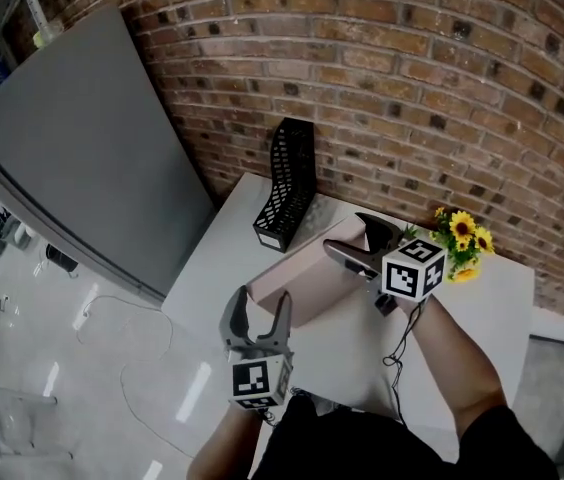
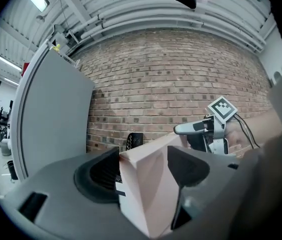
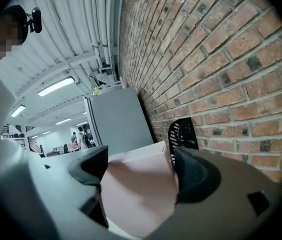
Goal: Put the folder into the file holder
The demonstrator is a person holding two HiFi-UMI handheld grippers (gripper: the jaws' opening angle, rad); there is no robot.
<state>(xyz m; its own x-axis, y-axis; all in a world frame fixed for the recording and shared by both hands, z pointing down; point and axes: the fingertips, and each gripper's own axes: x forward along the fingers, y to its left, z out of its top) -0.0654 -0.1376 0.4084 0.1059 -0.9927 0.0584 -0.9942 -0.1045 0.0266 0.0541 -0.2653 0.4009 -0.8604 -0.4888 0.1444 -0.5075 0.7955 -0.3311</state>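
Observation:
A pale pink box folder (image 1: pixel 307 278) is held at a slant over the white table (image 1: pixel 482 313), one gripper at each end. My left gripper (image 1: pixel 258 308) is shut on its near corner, and in the left gripper view the folder (image 2: pixel 146 189) fills the gap between the jaws (image 2: pixel 143 174). My right gripper (image 1: pixel 357 243) is shut on the far end; the folder (image 3: pixel 138 184) sits between its jaws (image 3: pixel 141 171). The black mesh file holder (image 1: pixel 287 183) stands upright and empty at the table's back left, just beyond the folder, and also shows in both gripper views (image 2: pixel 132 140) (image 3: pixel 181 134).
A brick wall (image 1: pixel 412 88) runs behind the table. A large grey panel (image 1: pixel 82 148) leans to the left. Yellow flowers (image 1: pixel 460 240) stand at the back right, close to my right gripper. The table's left edge drops to the floor (image 1: pixel 82 348).

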